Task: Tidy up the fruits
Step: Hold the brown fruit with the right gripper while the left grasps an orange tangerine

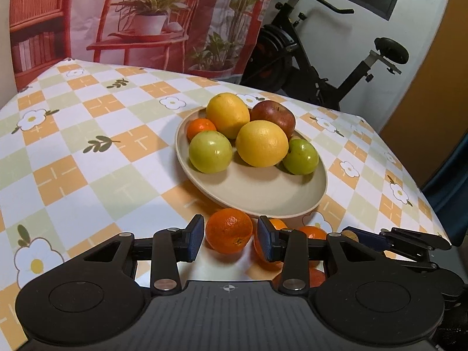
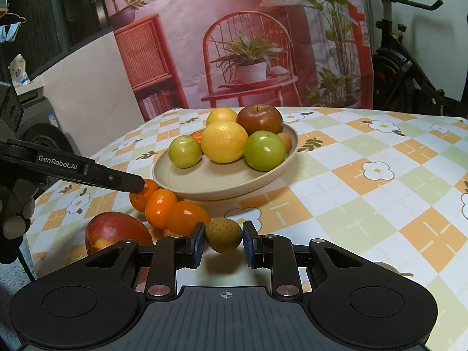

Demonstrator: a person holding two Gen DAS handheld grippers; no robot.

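A beige plate [image 1: 263, 204] [image 2: 204, 193] holds two yellow citrus fruits, a red apple [image 2: 259, 120], two green apples and a small mandarin. In front of it, a row of mandarins lies on the tablecloth. My left gripper [image 1: 231, 228] is open, with the nearest mandarin [image 1: 229, 231] [image 2: 144, 193] between its fingertips and a thin gap at the left pad. One of its fingers [image 2: 125, 182] touches that mandarin. My right gripper [image 2: 223, 234] is shut on a small brown-green round fruit [image 2: 223, 235], just above the cloth.
A red-yellow mango [image 2: 117, 231] lies left of the right gripper, beside two more mandarins [image 2: 159, 207] [image 2: 187, 218]. The checked tablecloth [image 1: 87, 146] stretches left and behind the plate. An exercise bike [image 1: 307, 58] and a printed backdrop stand beyond the table's far edge.
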